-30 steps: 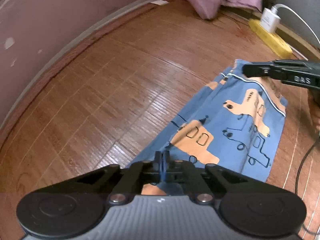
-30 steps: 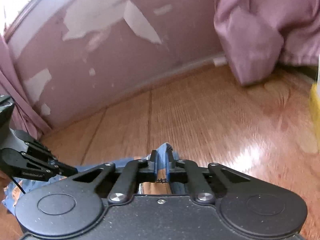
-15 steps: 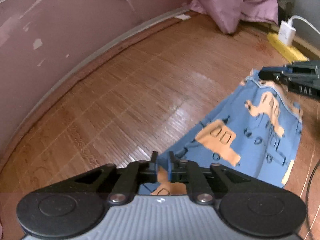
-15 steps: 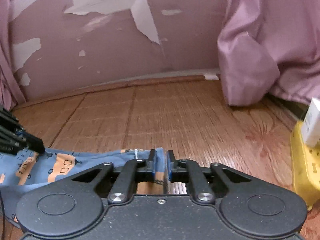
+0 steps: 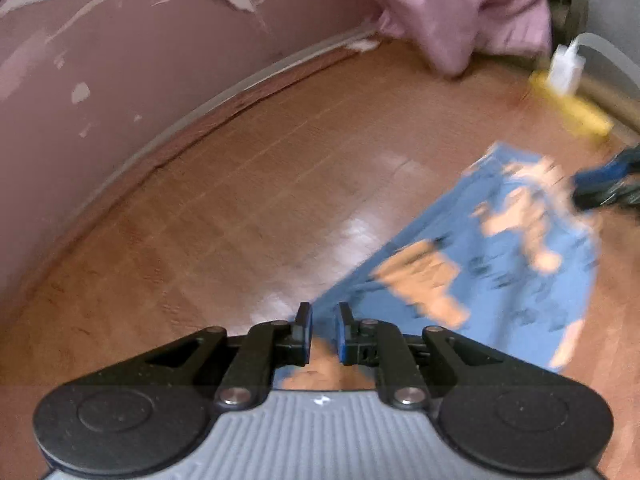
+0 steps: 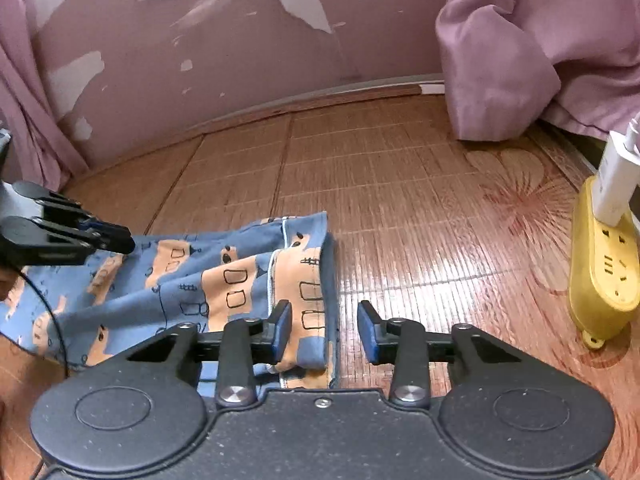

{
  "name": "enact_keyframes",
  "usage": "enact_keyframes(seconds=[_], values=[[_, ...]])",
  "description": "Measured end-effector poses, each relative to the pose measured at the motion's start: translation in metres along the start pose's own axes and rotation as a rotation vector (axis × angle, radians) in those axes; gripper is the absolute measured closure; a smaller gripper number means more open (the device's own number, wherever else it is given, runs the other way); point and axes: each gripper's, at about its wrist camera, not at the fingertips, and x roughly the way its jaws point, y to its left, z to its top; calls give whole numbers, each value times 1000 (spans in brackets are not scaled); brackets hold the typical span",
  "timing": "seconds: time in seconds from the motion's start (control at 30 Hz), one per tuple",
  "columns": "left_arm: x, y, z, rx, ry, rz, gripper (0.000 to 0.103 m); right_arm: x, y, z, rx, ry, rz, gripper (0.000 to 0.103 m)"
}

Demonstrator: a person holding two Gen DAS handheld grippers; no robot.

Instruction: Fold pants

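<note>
Blue pants (image 5: 500, 272) with orange vehicle prints lie folded on the wooden floor, blurred in the left wrist view. My left gripper (image 5: 324, 330) is open by a narrow gap at the near corner, with cloth showing between its fingers. In the right wrist view, my right gripper (image 6: 325, 330) stands wide open over the pants (image 6: 180, 280), whose right edge lies between the fingers, untouched. The left gripper (image 6: 116, 240) reaches in over the pants' far left end. The right gripper (image 5: 592, 196) shows blurred at the pants' far corner.
A yellow power strip (image 6: 604, 276) with a white charger (image 6: 616, 184) lies on the floor to the right. Pink curtains (image 6: 520, 60) hang to the floor behind it. The peeling pink wall (image 6: 240, 60) bounds the far side. A black cable (image 6: 52, 320) crosses the pants' left end.
Both grippers carried the pants' edge forward and down onto the floor. The right gripper, shut on the cloth before, has opened wide. The left gripper's fingers have parted slightly.
</note>
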Motion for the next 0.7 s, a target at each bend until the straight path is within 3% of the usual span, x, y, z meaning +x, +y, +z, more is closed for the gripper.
enact_keyframes(seconds=[0.03,0.07,0.1,0.13,0.2,0.3,0.43,0.47,0.53,0.6,0.7], values=[[-6,-4,-2,-11,-19,-49,88,1,1,0,-2,6,17,83],[-12,-10,-4,-5,-41,-97,86,1,2,0,-4,13,36,86],[-18,-19,-7,18,-58,-138,72,2,3,0,-8,28,46,90],[-23,-28,-10,48,-72,-169,51,2,3,-1,-8,39,52,97],[-30,-50,-17,142,-93,-220,40,-3,0,-1,23,47,97,103],[-29,-81,-25,298,-61,-252,40,-18,-6,1,65,23,137,103],[-23,-96,-25,339,-18,-246,39,-36,-19,-3,88,2,92,103],[-20,-97,-25,336,-4,-236,40,-36,-24,-5,106,5,90,99],[-15,-98,-24,319,20,-234,43,-33,-30,-7,125,16,89,81],[-10,-97,-23,295,41,-223,48,-28,-32,-7,141,12,105,69],[-8,-93,-22,267,46,-217,58,-18,-27,-5,138,23,144,65]])
